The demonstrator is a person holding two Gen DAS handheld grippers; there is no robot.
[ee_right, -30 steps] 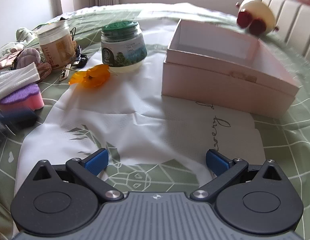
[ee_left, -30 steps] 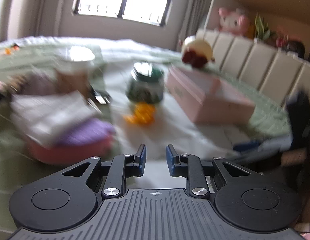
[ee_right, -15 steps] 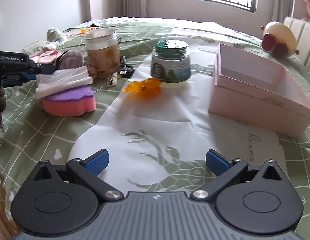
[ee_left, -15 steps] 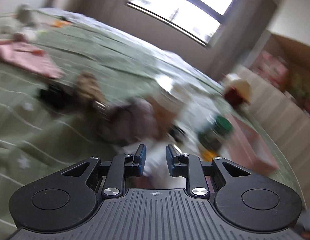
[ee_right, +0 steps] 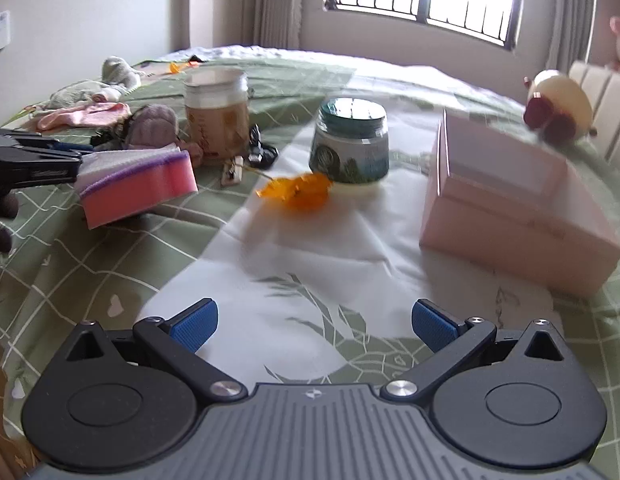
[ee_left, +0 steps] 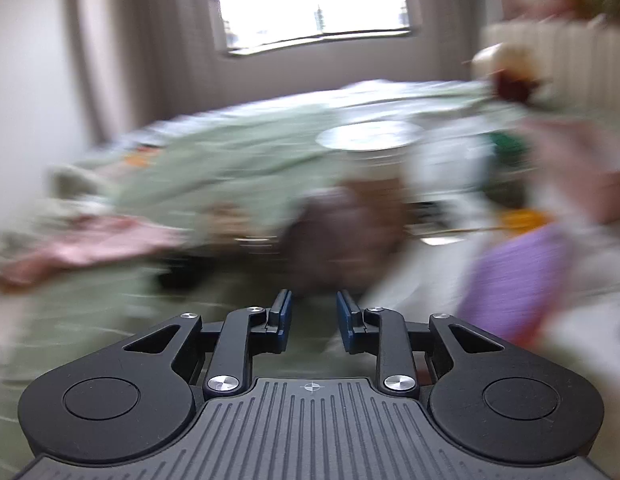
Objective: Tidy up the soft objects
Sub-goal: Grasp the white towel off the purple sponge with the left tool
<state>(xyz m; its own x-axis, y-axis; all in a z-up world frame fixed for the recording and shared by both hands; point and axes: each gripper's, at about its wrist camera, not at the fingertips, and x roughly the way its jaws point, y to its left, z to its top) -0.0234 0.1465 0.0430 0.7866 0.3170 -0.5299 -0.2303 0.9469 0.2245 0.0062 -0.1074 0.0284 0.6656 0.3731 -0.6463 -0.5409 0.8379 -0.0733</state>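
Note:
My left gripper has a narrow gap between its blue pads, and its jaws are opening with nothing between them. Its view is blurred; a mauve knitted thing lies just ahead and the purple-topped sponge is to the right. The right wrist view shows the left gripper at the left end of the pink sponge, which has a white cloth on top; I cannot tell whether they touch. My right gripper stands wide open above the white sheet, holding nothing. A pink cloth lies further left.
An open pink box stands at the right with a round plush toy behind it. A green-lidded jar, an amber jar, an orange flower, a clothes peg and a grey plush lie on the green bedspread.
The left wrist view swung left off the jar and box, then onto the mauve thing and the sponge, and its jaws widened. The left gripper came into the right wrist view beside the sponge.

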